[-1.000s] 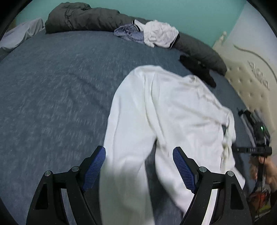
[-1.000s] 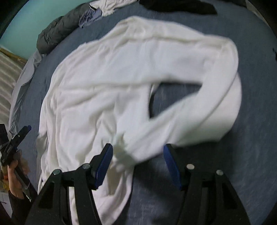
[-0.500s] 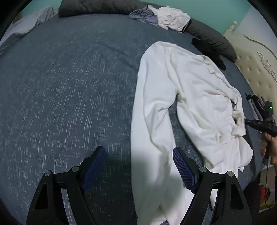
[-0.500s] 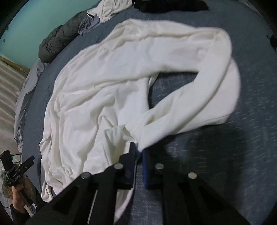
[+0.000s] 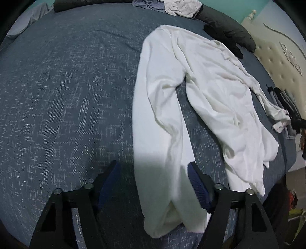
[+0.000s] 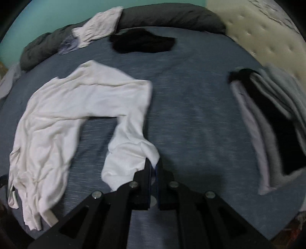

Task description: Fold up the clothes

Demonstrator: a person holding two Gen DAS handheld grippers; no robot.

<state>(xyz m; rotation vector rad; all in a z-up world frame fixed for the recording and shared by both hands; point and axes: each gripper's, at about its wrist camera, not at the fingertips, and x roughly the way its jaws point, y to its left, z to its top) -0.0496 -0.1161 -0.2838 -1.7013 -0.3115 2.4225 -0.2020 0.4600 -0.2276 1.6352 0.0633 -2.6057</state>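
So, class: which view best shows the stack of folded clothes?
The right wrist view: the folded stack lies in full view on the bed, though blurred. The left wrist view shows only a sliver of it at the frame's edge, beyond the white shirt.

The right gripper (image 6: 153, 170) has its two jaws pressed together on the cuff end of one sleeve of the white long-sleeved shirt (image 6: 80, 99). This sleeve bends down from the shoulder toward the gripper, and the rest of the shirt lies spread and wrinkled on the blue bedcover (image 6: 191, 107) to the left. On the right side there is a stack of folded clothes (image 6: 271, 122) in grey, black and pale tones, blurred. At the far edge lie a black garment (image 6: 142, 43), a crumpled white garment (image 6: 99, 25) and a long dark grey blanket roll (image 6: 172, 18).
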